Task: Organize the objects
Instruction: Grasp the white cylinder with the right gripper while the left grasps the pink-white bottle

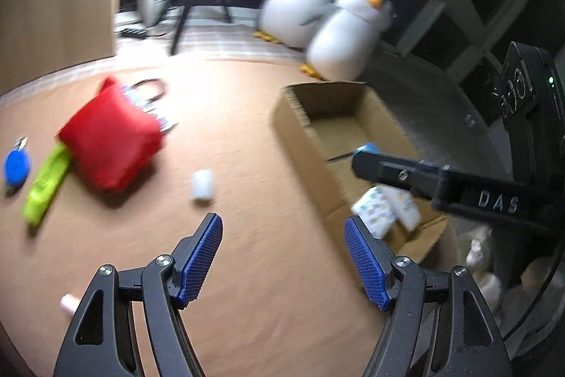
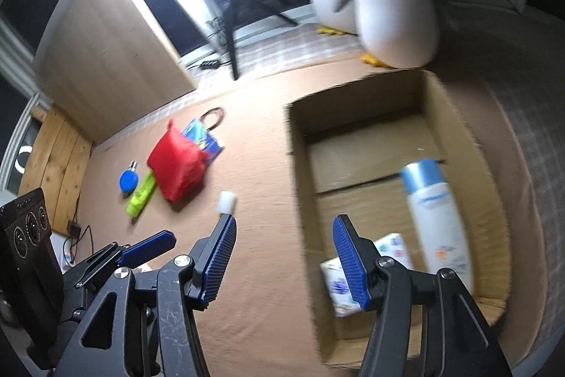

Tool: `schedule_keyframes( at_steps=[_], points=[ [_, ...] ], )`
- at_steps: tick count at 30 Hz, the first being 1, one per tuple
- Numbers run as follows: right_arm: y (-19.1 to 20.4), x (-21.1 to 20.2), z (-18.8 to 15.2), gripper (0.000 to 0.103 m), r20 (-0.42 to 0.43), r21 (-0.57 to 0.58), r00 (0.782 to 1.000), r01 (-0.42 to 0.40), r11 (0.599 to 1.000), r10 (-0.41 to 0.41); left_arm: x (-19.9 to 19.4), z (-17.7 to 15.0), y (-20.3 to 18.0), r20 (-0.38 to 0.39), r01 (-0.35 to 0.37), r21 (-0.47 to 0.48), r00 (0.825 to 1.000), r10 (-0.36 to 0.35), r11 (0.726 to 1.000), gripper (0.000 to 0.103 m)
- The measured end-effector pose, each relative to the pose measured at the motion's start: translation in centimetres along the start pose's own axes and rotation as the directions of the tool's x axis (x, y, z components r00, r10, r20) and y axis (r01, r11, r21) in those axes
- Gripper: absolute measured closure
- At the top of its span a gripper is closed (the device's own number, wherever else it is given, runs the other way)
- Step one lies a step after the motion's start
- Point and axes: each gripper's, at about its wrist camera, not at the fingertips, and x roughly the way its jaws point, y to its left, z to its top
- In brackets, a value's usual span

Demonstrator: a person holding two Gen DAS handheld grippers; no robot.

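Observation:
An open cardboard box [image 2: 300, 165] stands on the brown surface at the right. A white bottle with a blue cap [image 2: 438, 218] and a patterned white packet [image 2: 339, 285] lie inside it. My right gripper [image 2: 284, 225] hovers open over the box's near left wall, nothing between its pads. My left gripper [image 1: 282, 225] is open and empty too, above bare surface left of the box [image 1: 293, 115]. Out on the surface lie a red pouch [image 1: 113, 140], a lime green item [image 1: 46, 186], a blue round tag [image 1: 16, 166] and a small white cylinder [image 1: 202, 184].
Two plush penguins [image 2: 395, 6] stand behind the box. A black loop [image 1: 152, 87] and a colourful packet lie beyond the red pouch. A pink piece [image 1: 69, 302] lies near the left gripper. A wooden panel and a black stand are at the back left.

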Motion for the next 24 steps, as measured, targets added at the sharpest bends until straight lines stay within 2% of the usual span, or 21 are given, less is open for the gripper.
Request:
schedule_keyframes(
  at_steps=[6,10,14,17,20,24],
  points=[
    [3.0,2.0,0.1,0.05,-0.032,-0.05,0.999,-0.027,0.998,0.025,-2.2,-2.9,5.7,-0.023,-0.088,-0.095,0.996,0.086,0.992,0.028],
    [4.7,3.4,0.1,0.05,-0.051,-0.078,0.998,-0.038,0.996,0.034,-3.7,-5.7,9.9,-0.043,-0.131,-0.184,0.991,0.125,0.974,0.028],
    [6.1,5.1,0.2,0.05,-0.077,-0.091,0.996,-0.056,0.994,0.049,-4.1,-8.1,13.5,-0.07,-0.149,-0.278,0.988,0.134,0.949,0.029],
    [6.8,6.2,0.3,0.05,-0.095,-0.103,0.994,-0.056,0.993,0.046,-4.2,-9.7,15.8,-0.082,-0.137,-0.345,0.99,0.115,0.929,0.029],
    [7.2,7.3,0.4,0.05,-0.113,-0.108,0.993,-0.054,0.993,0.042,-3.9,-10.4,17.3,-0.096,-0.141,-0.386,0.989,0.113,0.912,0.029],
    [7.4,8.6,0.6,0.05,-0.139,-0.101,0.99,-0.053,0.993,0.039,-3.4,-10.5,17.9,-0.1,-0.149,-0.397,0.988,0.119,0.906,0.029]
  ],
)
